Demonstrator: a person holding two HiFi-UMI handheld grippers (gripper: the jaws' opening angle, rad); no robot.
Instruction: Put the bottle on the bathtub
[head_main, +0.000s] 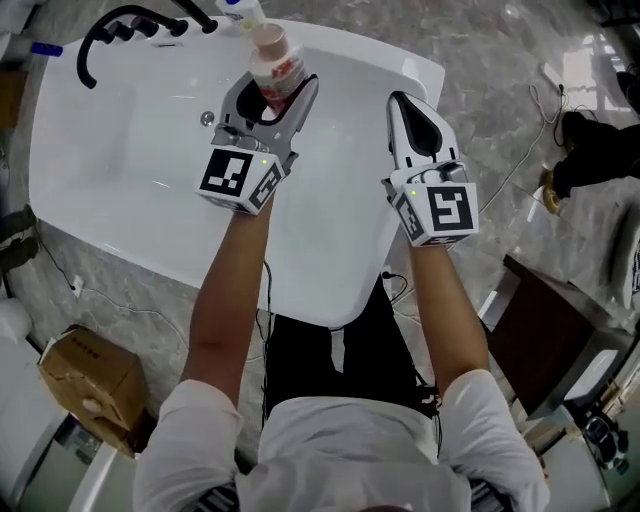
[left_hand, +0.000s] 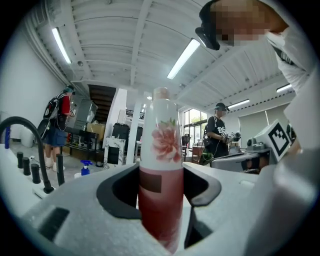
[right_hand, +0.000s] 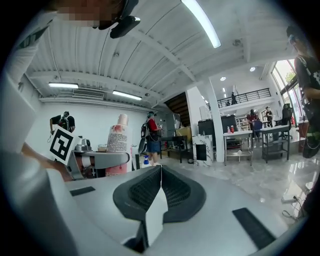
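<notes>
A white and red bottle (head_main: 277, 65) with a flower print stands upright between the jaws of my left gripper (head_main: 283, 82), which is shut on it over the white bathtub (head_main: 120, 150). In the left gripper view the bottle (left_hand: 161, 170) fills the gap between both pads. My right gripper (head_main: 415, 108) hangs to the right, over the tub's right part, with its jaws shut together and nothing between them. From the right gripper (right_hand: 159, 172) view the bottle (right_hand: 116, 145) shows at the left in the other gripper.
A black faucet (head_main: 115, 30) and knobs sit at the tub's far left end, with a blue spray bottle (left_hand: 84, 168) beyond. A cardboard box (head_main: 92, 380) lies on the marble floor at the left. Cables trail on the floor. Other people stand in the background.
</notes>
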